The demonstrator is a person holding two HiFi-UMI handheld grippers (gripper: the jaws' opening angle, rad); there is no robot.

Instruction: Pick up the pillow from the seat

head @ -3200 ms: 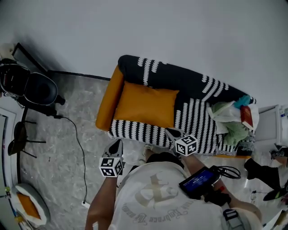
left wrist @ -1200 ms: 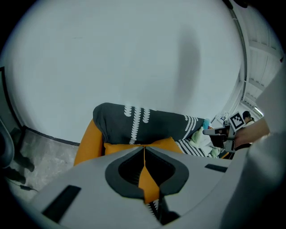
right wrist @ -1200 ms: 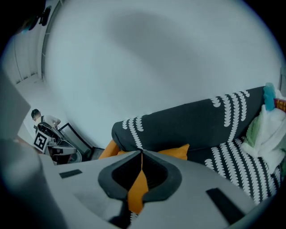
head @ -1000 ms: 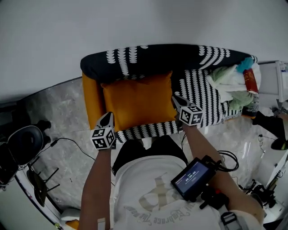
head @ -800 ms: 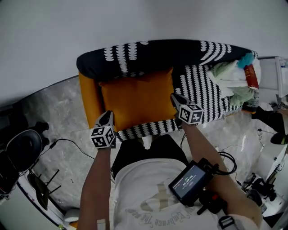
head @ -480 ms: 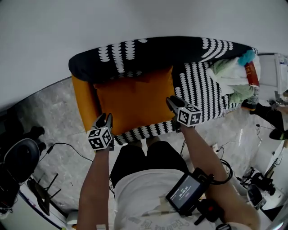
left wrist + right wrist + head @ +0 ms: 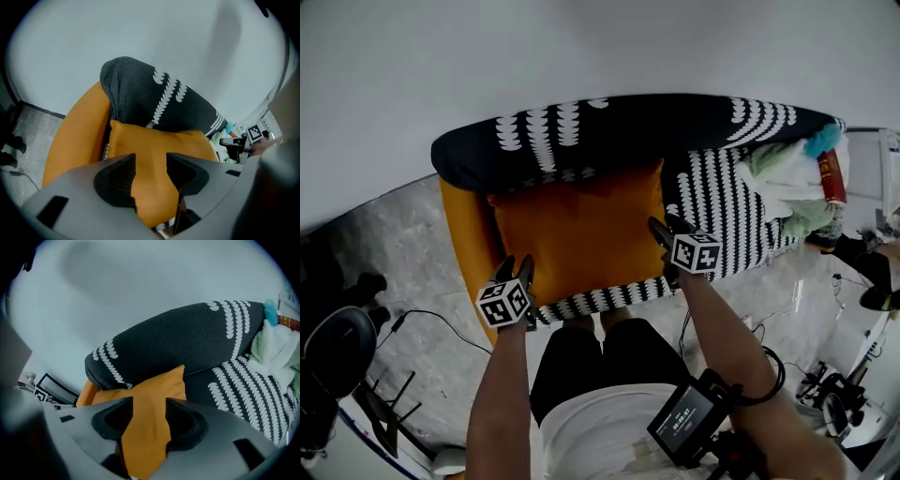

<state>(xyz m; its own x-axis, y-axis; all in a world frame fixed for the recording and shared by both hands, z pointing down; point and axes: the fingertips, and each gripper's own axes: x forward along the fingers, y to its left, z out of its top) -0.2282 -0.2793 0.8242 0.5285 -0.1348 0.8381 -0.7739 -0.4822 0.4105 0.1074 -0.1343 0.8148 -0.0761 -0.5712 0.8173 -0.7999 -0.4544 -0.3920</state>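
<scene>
nearest: small screen device (image 7: 687,424) at the person's waist, forearms (image 7: 511,375) reaching forward. left gripper (image 7: 514,266) sits at the front left corner of the orange pillow (image 7: 577,228); jaws opening, parted, pressing nothing, with orange fabric showing in the gap. right gripper (image 7: 662,228) at the pillow's right edge; jaws also opening and apart, orange fabric seen between them. pillow lies flat on the striped seat (image 7: 712,202), at its left end, beside the orange arm (image 7: 464,234) and against the dark backrest (image 7: 619,127). heap of cloth (image 7: 787,183) at the seat's far right end. pale wall (image 7: 581,47) behind.
</scene>
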